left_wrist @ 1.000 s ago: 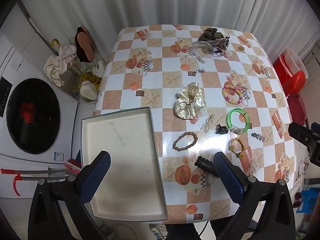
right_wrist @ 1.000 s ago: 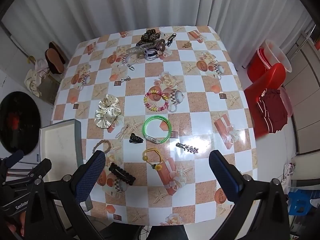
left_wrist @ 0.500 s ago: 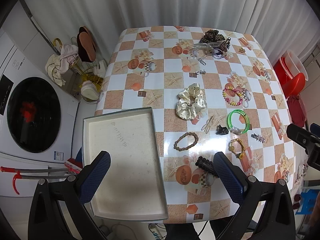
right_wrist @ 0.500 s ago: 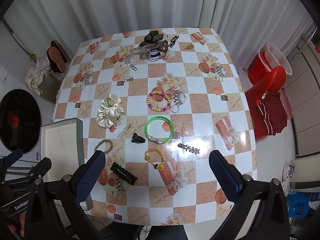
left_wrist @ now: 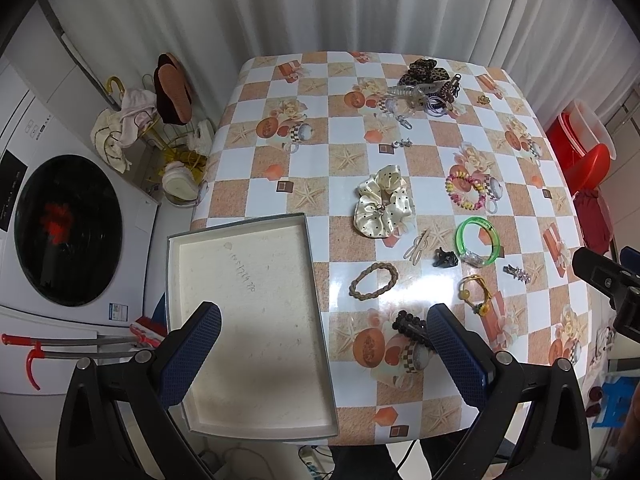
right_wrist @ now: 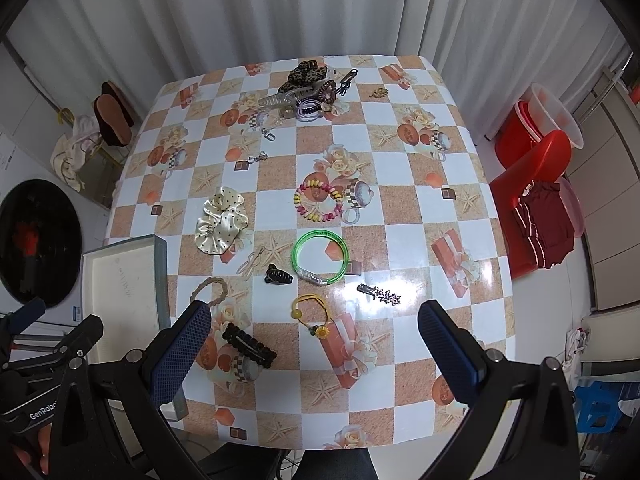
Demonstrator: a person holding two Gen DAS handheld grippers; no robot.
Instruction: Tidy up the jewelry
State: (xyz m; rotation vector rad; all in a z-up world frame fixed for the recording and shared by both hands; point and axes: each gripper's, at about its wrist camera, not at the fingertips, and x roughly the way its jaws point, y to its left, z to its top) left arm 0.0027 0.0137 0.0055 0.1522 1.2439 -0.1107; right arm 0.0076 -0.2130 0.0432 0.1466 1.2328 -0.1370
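Note:
An empty shallow cream box [left_wrist: 248, 308] [right_wrist: 120, 300] lies at the table's near left corner. Jewelry and hair pieces lie scattered: a cream dotted scrunchie [left_wrist: 384, 206] [right_wrist: 220, 220], a green bangle [left_wrist: 478, 242] [right_wrist: 320, 256], a braided brown band [left_wrist: 374, 280] [right_wrist: 210, 290], a black hair clip [left_wrist: 412, 326] [right_wrist: 248, 346], a small black claw clip [right_wrist: 278, 276], a yellow bead tie [right_wrist: 310, 314], a colourful coil bracelet [right_wrist: 318, 202]. My left gripper [left_wrist: 324, 350] is open high above the box edge. My right gripper [right_wrist: 314, 352] is open above the near table.
A pile of clips and hair ties [right_wrist: 310, 88] sits at the table's far side. A washing machine [left_wrist: 64, 232] and a rack with slippers [left_wrist: 172, 88] stand left of the table. Red tubs [right_wrist: 536, 140] stand on the right. White curtains hang behind.
Both grippers have risen slightly, so the table looks a little smaller and farther. Nothing on the table has moved.

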